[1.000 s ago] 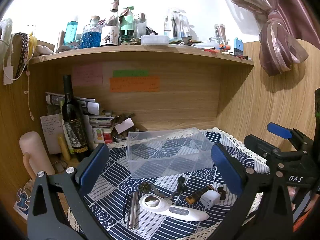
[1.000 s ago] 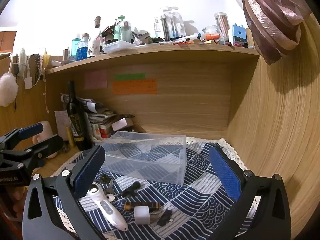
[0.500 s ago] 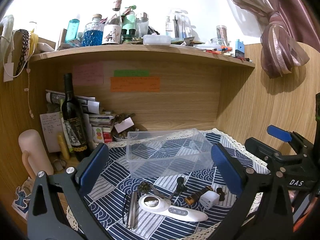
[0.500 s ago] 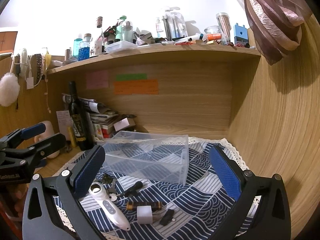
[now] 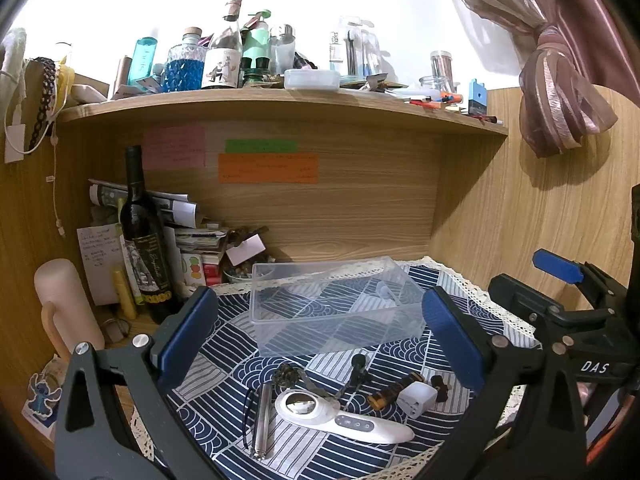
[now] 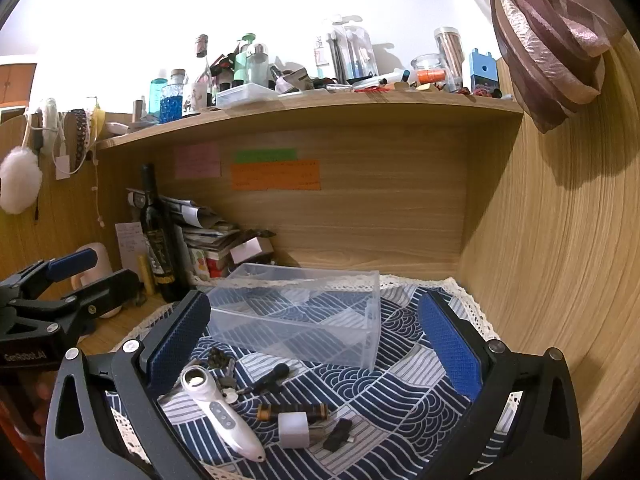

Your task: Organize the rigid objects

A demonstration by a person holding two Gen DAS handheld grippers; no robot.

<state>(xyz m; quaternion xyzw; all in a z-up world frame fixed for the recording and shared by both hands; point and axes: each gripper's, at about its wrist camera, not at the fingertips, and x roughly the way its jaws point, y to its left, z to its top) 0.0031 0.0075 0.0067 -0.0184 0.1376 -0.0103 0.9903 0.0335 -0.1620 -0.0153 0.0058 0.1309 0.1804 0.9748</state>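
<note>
A clear plastic box (image 5: 332,308) (image 6: 304,320) stands empty on the blue patterned cloth (image 5: 224,344). In front of it lie a white handheld device (image 5: 340,420) (image 6: 220,412), a white cube charger (image 5: 416,400) (image 6: 294,430), a brown-black cylinder (image 5: 394,392) (image 6: 292,412), a metal pen (image 5: 262,420), keys (image 5: 288,374) (image 6: 224,376) and a small black piece (image 6: 338,434). My left gripper (image 5: 320,344) is open and empty above these items. My right gripper (image 6: 316,352) is open and empty, also over them; it shows at the right in the left wrist view (image 5: 560,308).
A dark wine bottle (image 5: 144,240), a pink cylinder (image 5: 66,308), papers and small boxes crowd the back left. A wooden shelf (image 5: 280,104) with bottles overhangs. A wooden wall (image 6: 560,280) closes the right side.
Both views have shifted slightly; the grippers have lifted or tilted a little. Nothing on the cloth has moved and both stay open.
</note>
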